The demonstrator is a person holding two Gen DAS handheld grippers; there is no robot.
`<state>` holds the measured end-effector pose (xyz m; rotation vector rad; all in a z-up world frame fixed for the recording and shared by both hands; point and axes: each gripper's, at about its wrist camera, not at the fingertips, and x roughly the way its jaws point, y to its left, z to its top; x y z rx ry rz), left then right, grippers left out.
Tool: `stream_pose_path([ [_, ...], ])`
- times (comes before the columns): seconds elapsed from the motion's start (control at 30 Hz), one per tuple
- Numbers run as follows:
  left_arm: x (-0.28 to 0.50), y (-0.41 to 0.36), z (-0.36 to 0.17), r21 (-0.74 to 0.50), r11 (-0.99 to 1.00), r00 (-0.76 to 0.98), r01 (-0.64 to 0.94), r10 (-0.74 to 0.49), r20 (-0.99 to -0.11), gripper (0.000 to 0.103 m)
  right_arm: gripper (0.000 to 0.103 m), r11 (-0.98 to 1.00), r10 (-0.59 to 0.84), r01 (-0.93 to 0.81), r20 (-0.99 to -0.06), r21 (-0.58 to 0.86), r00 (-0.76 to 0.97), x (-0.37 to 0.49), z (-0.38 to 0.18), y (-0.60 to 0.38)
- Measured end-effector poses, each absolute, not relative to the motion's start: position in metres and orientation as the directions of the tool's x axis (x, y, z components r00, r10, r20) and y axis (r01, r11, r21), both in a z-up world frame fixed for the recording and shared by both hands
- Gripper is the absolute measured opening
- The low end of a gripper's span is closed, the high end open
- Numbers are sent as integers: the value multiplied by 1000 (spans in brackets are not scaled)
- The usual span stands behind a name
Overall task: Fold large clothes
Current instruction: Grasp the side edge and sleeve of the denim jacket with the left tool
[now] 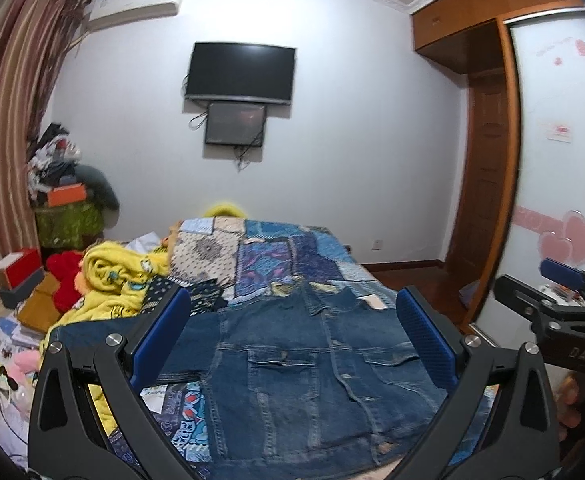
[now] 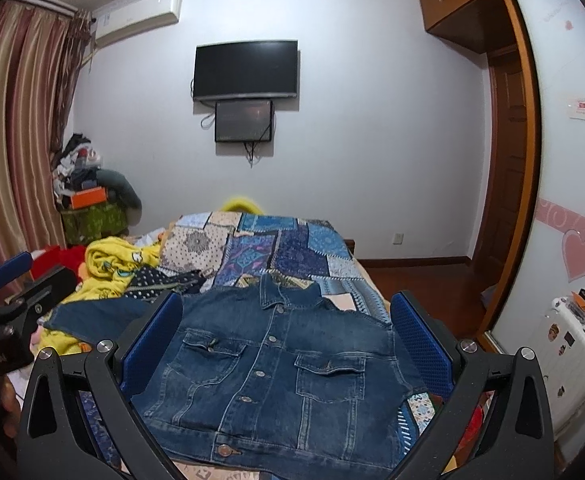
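— So, biggest first: what fills the room?

— White wall [image 2: 372, 140] across the back, striped curtain [image 2: 16, 128] down the left edge of frame, wooden wardrobe [image 1: 488, 152] at right with a frosted sliding door [image 2: 572, 160] bearing pink heart decals. Air conditioner [image 2: 136, 16] upper left, dark television [image 2: 246, 70] centre top, a smaller dark screen [image 2: 244, 121] hung just beneath it.

— And the bed?

— Patchwork bedspread [image 2: 276, 244], blues and creams, runs from frame centre toward the bottom. Denim jacket [image 2: 268, 364] lies flat on it, front up, buttoned, collar toward the far wall, two chest pockets showing. One sleeve [image 2: 96, 316] stretches out toward frame left.

— Clutter?

— Yellow blanket [image 1: 112, 276] bunched left of the jacket, a red plush thing [image 1: 66, 276] beside it, a heap of clothes and boxes in the left corner [image 1: 60, 184].

— Grippers?

— Left gripper [image 1: 292, 340]: blue pads spread wide, nothing between them, hovering low over the jacket's hem end. Right gripper [image 2: 286, 344]: same, pads well apart, framing the jacket's chest, gripping nothing. Each gripper shows at the edge of the other's view, right gripper at frame right of the left camera, left gripper [image 2: 8, 276] at frame left of the right camera.
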<state>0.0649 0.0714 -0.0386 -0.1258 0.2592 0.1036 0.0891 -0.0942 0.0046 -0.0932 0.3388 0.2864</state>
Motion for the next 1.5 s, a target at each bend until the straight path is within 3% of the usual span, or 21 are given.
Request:
stream_pose_path([
  [0.23, 119, 136, -85, -183, 967, 918, -180, 98, -384, 103, 103, 949, 242, -305, -445, -75, 862, 138, -31, -74],
  [0.53, 151, 244, -175, -186, 932, 813, -312, 161, -560, 103, 103, 936, 194, -329, -596, -125, 779, 202, -84, -57],
  [0.87, 155, 394, -257, -368, 795, 710, -482, 108, -696, 103, 103, 945, 134, -300, -679, -133, 722, 239, -115, -50],
  [1.07, 166, 449, -300, -492, 684, 687, -538, 18, -726, 89, 103, 946, 118, -294, -704, -134, 700, 252, -121, -47],
  [1.33, 176, 483, -334, -508, 591, 648, -627, 33, -761, 77, 103, 946, 129, -300, -706, -124, 697, 258, -120, -42],
  [1.5, 189, 483, -324, -373, 650, 577, -662, 124, -807, 40, 103, 949, 129, -295, -710, -115, 692, 259, -120, -42],
])
